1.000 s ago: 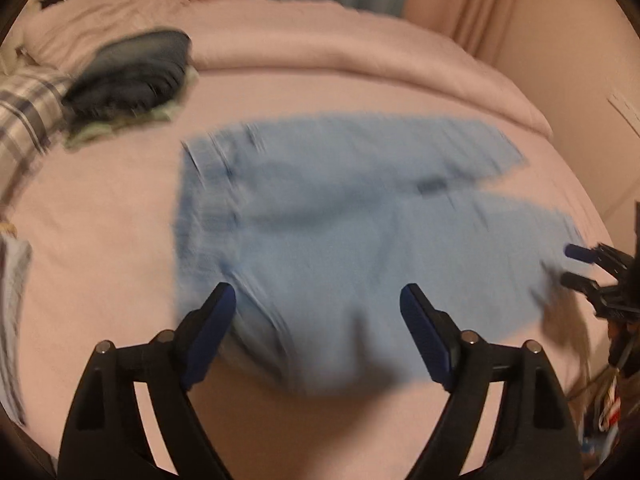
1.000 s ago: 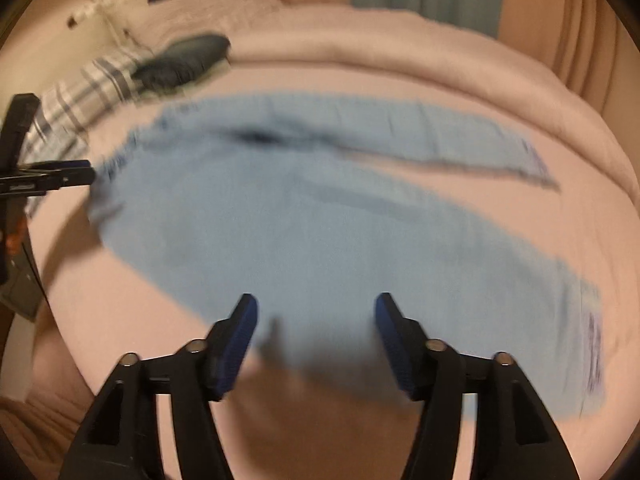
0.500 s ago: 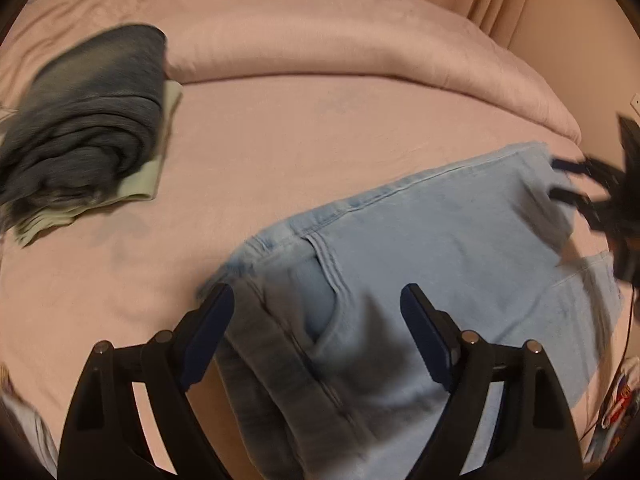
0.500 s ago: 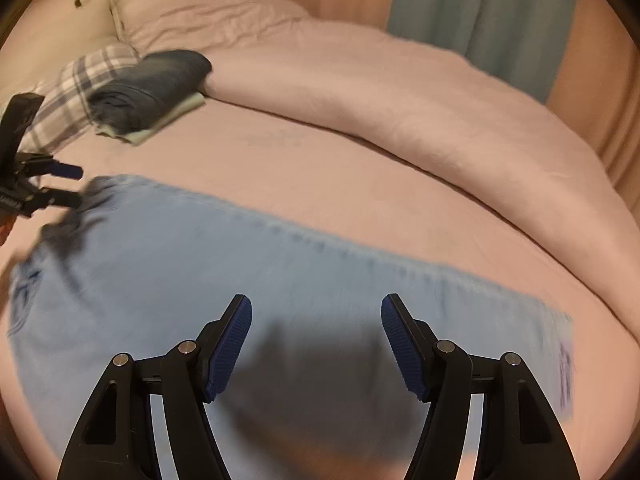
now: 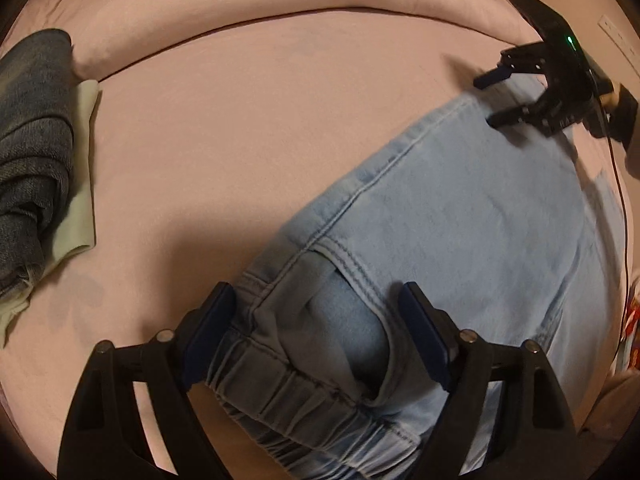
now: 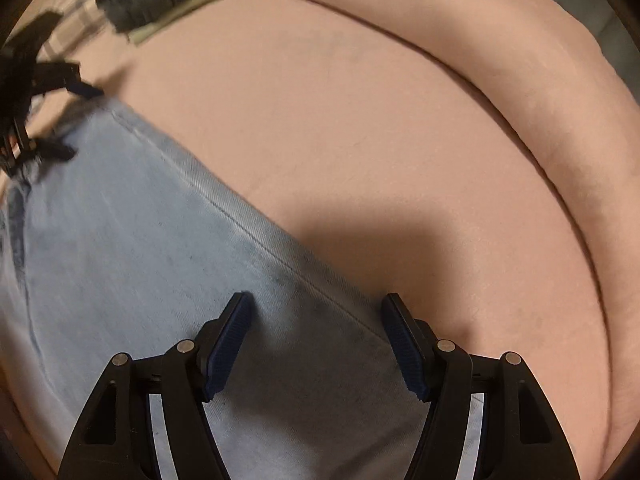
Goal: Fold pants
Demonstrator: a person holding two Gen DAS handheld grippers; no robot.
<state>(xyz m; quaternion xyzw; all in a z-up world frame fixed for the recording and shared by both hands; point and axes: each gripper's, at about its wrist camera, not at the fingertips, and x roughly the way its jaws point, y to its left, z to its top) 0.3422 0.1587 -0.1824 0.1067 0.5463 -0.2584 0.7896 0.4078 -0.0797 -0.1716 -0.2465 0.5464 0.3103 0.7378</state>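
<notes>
Both pairs of jaws stood apart over the light-blue pants (image 5: 460,208), neither pinching cloth. Between the blue pads of the left gripper (image 5: 320,312) lay the gathered elastic waistband (image 5: 288,392) and the pocket opening (image 5: 352,280), the left pad at the waistband's outer edge and the right pad over the hip; its jaws had just been closing in a little with the denim between them, yet no pad visibly pressed on it. A second before, that same view was blurred and showed the whole garment spread flat well ahead of the jaws; now only the waist end filled the space between and below them. The right gripper (image 6: 316,328) hung released over a pant leg, whose side seam (image 6: 240,220) ran diagonally up and away to the left of the jaws, with the leg's edge crossing just inside the right pad. Earlier its view took in both legs lying ahead; now bare pink bedsheet (image 6: 360,140) lay ahead and to the right. A rolled pink duvet (image 5: 260,4) lay far ahead of both. Left of the left jaws, well apart, sat a folded dark denim pile (image 5: 32,152) on a pale green cloth (image 5: 76,200). In each view the other gripper appeared at the frame's edge, also over the pants.
</notes>
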